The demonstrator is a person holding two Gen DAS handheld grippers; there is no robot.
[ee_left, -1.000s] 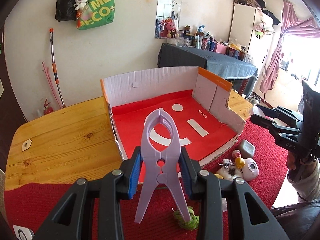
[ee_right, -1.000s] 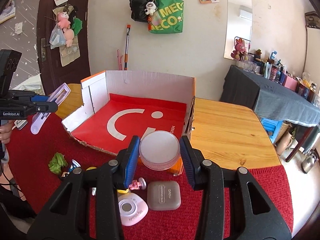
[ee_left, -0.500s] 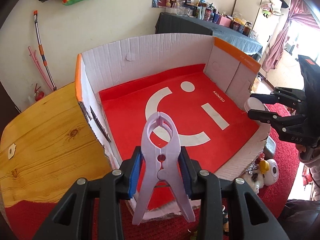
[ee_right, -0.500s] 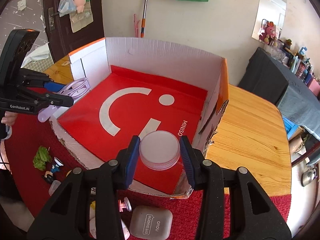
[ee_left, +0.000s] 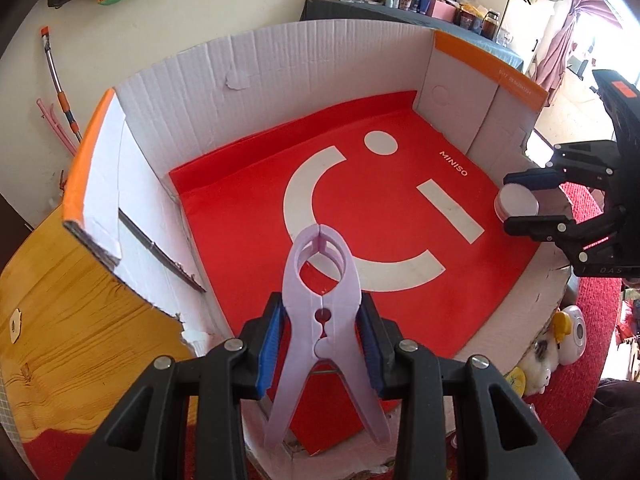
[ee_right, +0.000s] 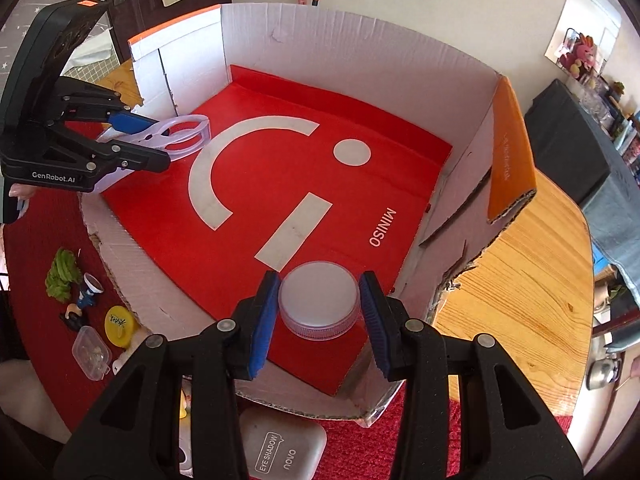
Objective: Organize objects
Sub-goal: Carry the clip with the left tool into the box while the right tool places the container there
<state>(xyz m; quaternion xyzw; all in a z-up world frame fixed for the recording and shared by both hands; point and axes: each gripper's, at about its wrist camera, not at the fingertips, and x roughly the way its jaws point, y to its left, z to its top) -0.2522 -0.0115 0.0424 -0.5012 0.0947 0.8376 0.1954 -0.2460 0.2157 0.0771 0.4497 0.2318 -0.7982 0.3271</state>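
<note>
Over red box floor [ee_left: 360, 216], clip [ee_left: 324, 312] points away.

Lilac clip [ee_left: 322, 312]; frosted-white round jar [ee_right: 318, 305]; red-floored, white-walled, orange-edged box [ee_left: 304, 64].

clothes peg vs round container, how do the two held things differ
The clothes peg is pale lilac, long and forked; the round container is whitish, flat and disc-shaped. The peg sits in the left gripper, the container in the right gripper. The peg is over the box's left side, the container over its right. Both are plastic, clamped between blue pads above the red floor.
</note>
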